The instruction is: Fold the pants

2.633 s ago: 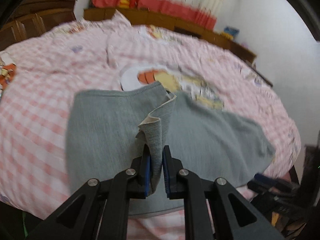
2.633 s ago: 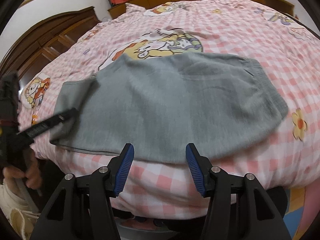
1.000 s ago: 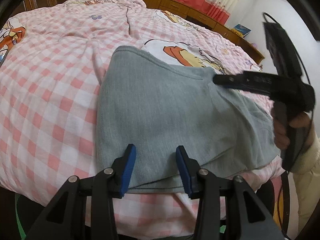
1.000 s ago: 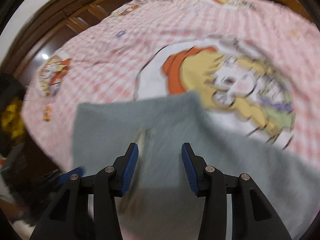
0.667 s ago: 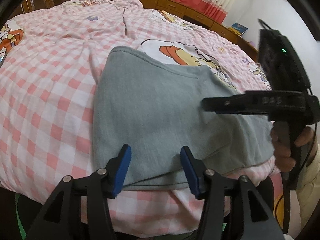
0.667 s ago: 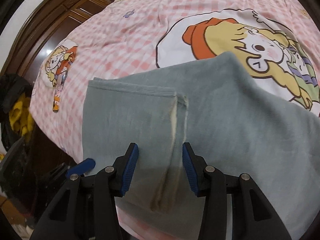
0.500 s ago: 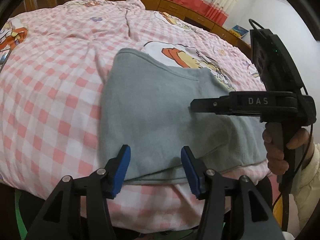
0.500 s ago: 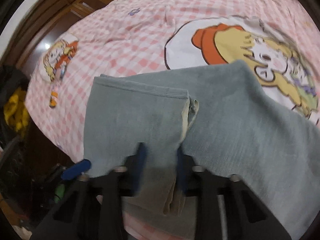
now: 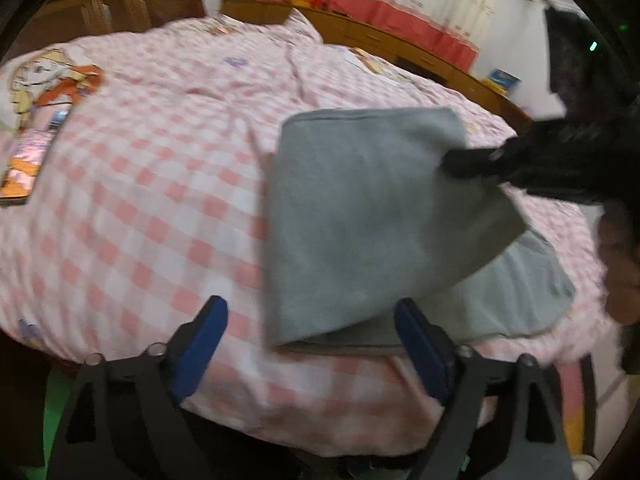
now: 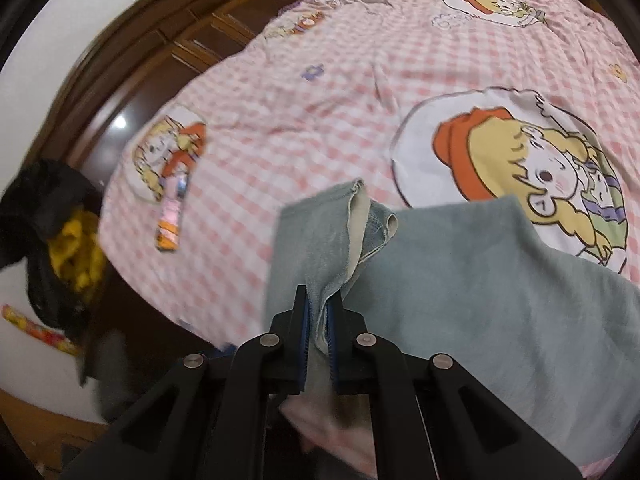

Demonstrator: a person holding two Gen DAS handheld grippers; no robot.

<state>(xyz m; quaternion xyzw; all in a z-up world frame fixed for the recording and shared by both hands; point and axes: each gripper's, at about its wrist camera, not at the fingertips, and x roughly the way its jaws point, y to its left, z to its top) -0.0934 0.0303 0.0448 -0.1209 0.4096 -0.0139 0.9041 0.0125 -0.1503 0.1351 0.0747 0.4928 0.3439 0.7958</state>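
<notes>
While my right gripper (image 10: 317, 322) pinches a hem corner of the soft grey knit pants (image 9: 372, 216), lifted off the pink checked bed (image 9: 152, 184), my left gripper (image 9: 312, 344) gapes empty near their low edge.

Left wrist camera looks down past its spread fingers (image 9: 420, 348) from the bed's (image 9: 132, 208) near edge; right wrist camera peers closer along its pinched fingers (image 10: 302, 320), facing the wooden headboard (image 10: 160, 52). Both share the grey pants (image 9: 360, 216) ahead of their fingers.
</notes>
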